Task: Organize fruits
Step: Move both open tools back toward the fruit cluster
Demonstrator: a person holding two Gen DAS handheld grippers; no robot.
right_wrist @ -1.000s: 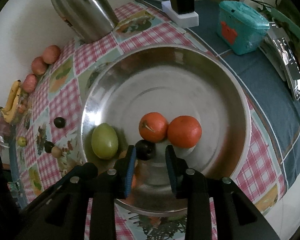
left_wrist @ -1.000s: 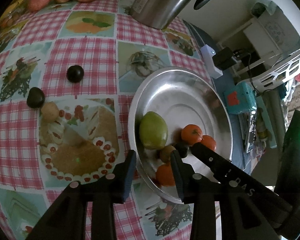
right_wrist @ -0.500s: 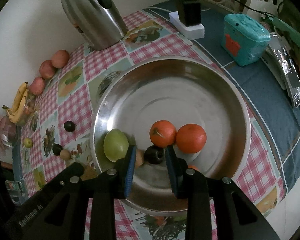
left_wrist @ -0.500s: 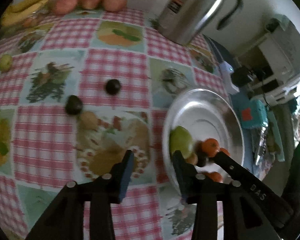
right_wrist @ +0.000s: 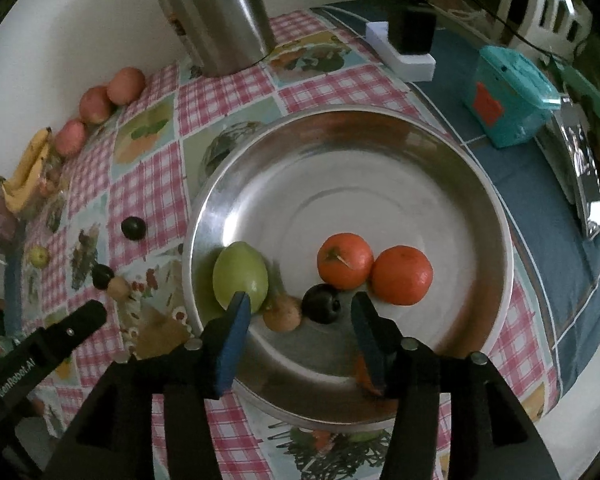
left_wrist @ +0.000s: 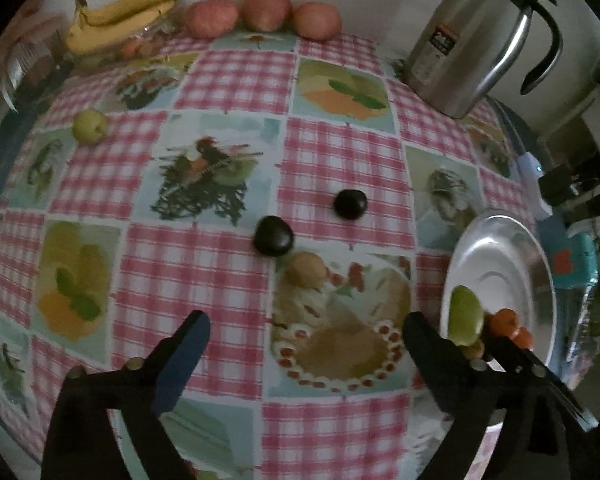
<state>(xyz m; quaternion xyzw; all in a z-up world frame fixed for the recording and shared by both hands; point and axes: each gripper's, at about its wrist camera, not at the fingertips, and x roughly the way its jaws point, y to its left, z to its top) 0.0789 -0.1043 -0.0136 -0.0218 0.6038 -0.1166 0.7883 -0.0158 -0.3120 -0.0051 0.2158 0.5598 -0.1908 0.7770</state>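
My right gripper [right_wrist: 300, 304] hangs over the steel bowl [right_wrist: 340, 120], its jaws opening. A dark plum [right_wrist: 321, 304] lies loose between them on the bowl floor, beside a tan fruit [right_wrist: 283, 314]. Also in the bowl are a green mango [right_wrist: 240, 274] and two oranges [right_wrist: 345, 260] [right_wrist: 402, 274]. My left gripper [left_wrist: 306, 324] is over the checked cloth left of the bowl [left_wrist: 500, 240], jaws opening wide around nothing. Ahead of it lie two dark fruits [left_wrist: 273, 236] [left_wrist: 350, 204] and a tan fruit [left_wrist: 305, 269].
A steel kettle [left_wrist: 472, 40] stands at the back right. Bananas [left_wrist: 128, 12] and three red apples [left_wrist: 266, 10] line the wall, and a small green fruit [left_wrist: 89, 125] sits far left. A teal box [right_wrist: 508, 96] and a white power strip [right_wrist: 400, 56] lie beyond the bowl.
The right jaws have parted and let go of the dark plum, which now rests in the bowl. The left gripper swung left from the bowl out over the cloth and opened wide.
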